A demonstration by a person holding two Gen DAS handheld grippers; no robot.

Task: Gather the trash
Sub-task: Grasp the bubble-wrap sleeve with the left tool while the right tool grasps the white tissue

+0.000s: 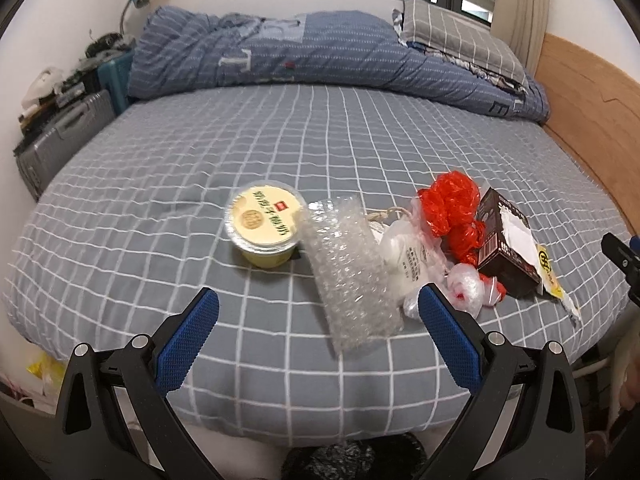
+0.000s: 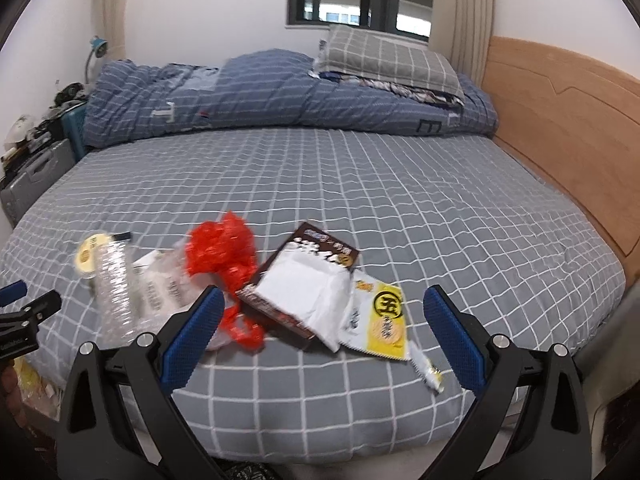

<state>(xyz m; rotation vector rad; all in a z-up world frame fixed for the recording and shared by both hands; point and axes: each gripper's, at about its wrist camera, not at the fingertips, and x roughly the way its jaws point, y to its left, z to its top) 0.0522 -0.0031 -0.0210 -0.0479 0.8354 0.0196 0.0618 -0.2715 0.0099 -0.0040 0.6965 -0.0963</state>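
Observation:
Trash lies on the grey checked bed (image 1: pixel 280 132) near its front edge. In the left wrist view a yellow pudding cup (image 1: pixel 264 224) stands left of a bubble wrap sheet (image 1: pixel 348 276), a white bag (image 1: pixel 408 256), a red plastic bag (image 1: pixel 452 208) and a dark brown box (image 1: pixel 506 248). My left gripper (image 1: pixel 318 312) is open and empty, hovering before the bubble wrap. In the right wrist view the brown box (image 2: pixel 304 284), a yellow snack wrapper (image 2: pixel 384 320) and the red bag (image 2: pixel 220 248) lie ahead. My right gripper (image 2: pixel 320 312) is open and empty.
A rolled blue quilt (image 1: pixel 280 52) and a grey pillow (image 1: pixel 456 36) lie at the far side of the bed. A wooden headboard (image 2: pixel 560 120) runs along the right. A grey suitcase (image 1: pixel 60 136) and clutter stand at the left. A dark bag (image 1: pixel 352 460) sits below the bed edge.

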